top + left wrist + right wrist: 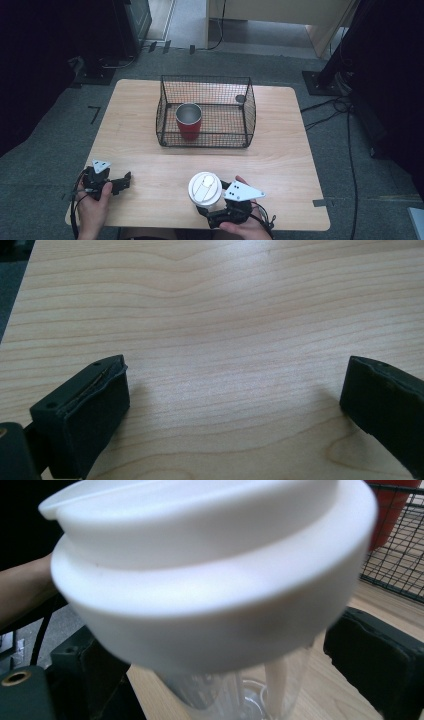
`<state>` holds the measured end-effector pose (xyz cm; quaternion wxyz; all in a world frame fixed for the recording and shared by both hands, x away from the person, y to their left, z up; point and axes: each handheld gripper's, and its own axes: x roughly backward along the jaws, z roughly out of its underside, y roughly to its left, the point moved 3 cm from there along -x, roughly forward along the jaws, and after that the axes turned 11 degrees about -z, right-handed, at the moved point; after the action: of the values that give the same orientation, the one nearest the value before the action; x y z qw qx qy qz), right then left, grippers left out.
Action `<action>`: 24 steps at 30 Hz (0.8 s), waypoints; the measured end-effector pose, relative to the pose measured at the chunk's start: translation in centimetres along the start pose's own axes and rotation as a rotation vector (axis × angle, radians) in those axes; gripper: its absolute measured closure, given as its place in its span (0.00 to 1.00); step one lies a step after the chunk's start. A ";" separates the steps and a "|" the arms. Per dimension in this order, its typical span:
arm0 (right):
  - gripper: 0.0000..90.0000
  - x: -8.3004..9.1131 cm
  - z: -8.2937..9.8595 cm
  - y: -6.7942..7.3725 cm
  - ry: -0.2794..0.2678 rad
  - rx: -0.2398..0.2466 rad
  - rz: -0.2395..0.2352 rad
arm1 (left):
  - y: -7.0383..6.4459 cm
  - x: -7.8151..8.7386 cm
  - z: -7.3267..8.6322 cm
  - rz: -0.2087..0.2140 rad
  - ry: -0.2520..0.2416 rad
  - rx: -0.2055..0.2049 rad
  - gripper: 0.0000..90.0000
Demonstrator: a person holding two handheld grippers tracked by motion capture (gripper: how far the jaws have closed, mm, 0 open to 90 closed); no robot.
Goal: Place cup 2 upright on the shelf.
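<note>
Progress: you have the cup (204, 190) in your right hand-held gripper (220, 200), near your edge of the counter (280, 150); judging by the layout, carrying it forward into the basket (205, 111) is what is left.
Done so far: the red cup (189, 121) stands upright inside the basket, well ahead of both hand-held grippers.
Right hand-held gripper: its jaws sit on either side of the cup's clear body below the lid (210, 565), clamped on it.
Left hand-held gripper (122, 182): jaws spread wide over bare wood, holding nothing, well to the left of the cup.
Cup: clear, thin plastic wall, round, tapering downward; smooth white domed lid, wider than the body.
Red cup: round, red outside, dull metal-grey inside.
Basket: black wire mesh, rectangular, open top.
Counter: pale wood grain, smooth, rounded corners.
</note>
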<state>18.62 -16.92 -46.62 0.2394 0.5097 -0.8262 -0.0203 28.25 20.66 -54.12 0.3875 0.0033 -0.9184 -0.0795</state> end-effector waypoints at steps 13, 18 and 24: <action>0.17 -1.6 -0.8 0.6 -0.059 0.031 0.097 | 0.0 0.0 0.0 0.000 0.000 0.000 0.00; 0.18 -1.5 -0.9 0.5 -0.079 0.037 0.122 | 0.0 0.0 0.0 0.000 0.000 0.000 0.00; 0.18 -1.4 -0.9 0.2 -0.091 0.033 0.154 | 0.0 0.0 0.0 0.000 -0.001 0.001 0.00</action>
<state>19.34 -15.47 -46.28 0.1939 0.4473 -0.8730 -0.0112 28.25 20.65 -54.12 0.3872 0.0034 -0.9186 -0.0790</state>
